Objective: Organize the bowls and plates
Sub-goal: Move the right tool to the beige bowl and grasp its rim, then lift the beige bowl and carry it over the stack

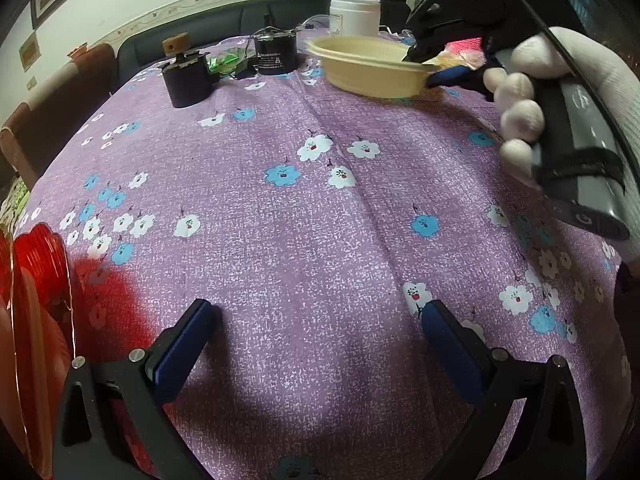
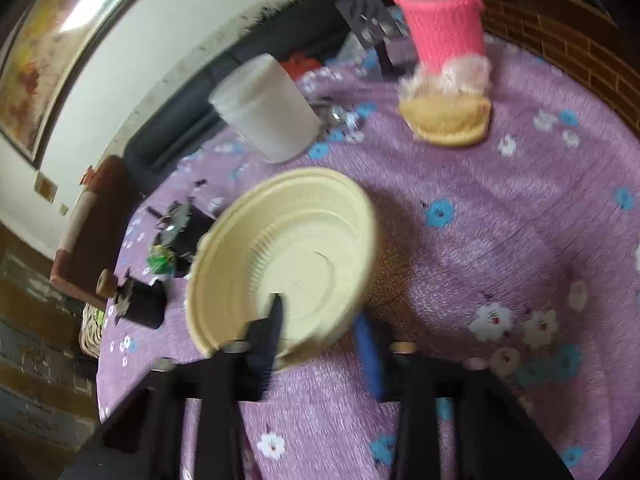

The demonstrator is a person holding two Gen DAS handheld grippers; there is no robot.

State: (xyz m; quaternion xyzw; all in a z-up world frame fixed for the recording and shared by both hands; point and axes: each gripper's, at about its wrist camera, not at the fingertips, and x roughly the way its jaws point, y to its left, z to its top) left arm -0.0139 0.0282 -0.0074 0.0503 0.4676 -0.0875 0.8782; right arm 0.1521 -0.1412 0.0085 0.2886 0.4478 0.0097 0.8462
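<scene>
A cream plastic bowl (image 2: 288,260) is held by its rim in my right gripper (image 2: 320,328), one finger inside and one outside, lifted and tilted above the purple floral tablecloth. In the left wrist view the same bowl (image 1: 368,68) hangs at the far right in the right gripper (image 1: 428,66), held by a white-gloved hand. My left gripper (image 1: 316,344) is open and empty, low over the cloth. Red translucent plates (image 1: 36,312) stand stacked at its left edge.
A white jar (image 2: 268,108), a pink knitted cup sleeve (image 2: 444,28) on a tan coaster (image 2: 444,120), and two black cylinders (image 1: 188,76) (image 1: 276,54) stand at the table's far side. A brown chair (image 1: 52,116) stands at the left edge.
</scene>
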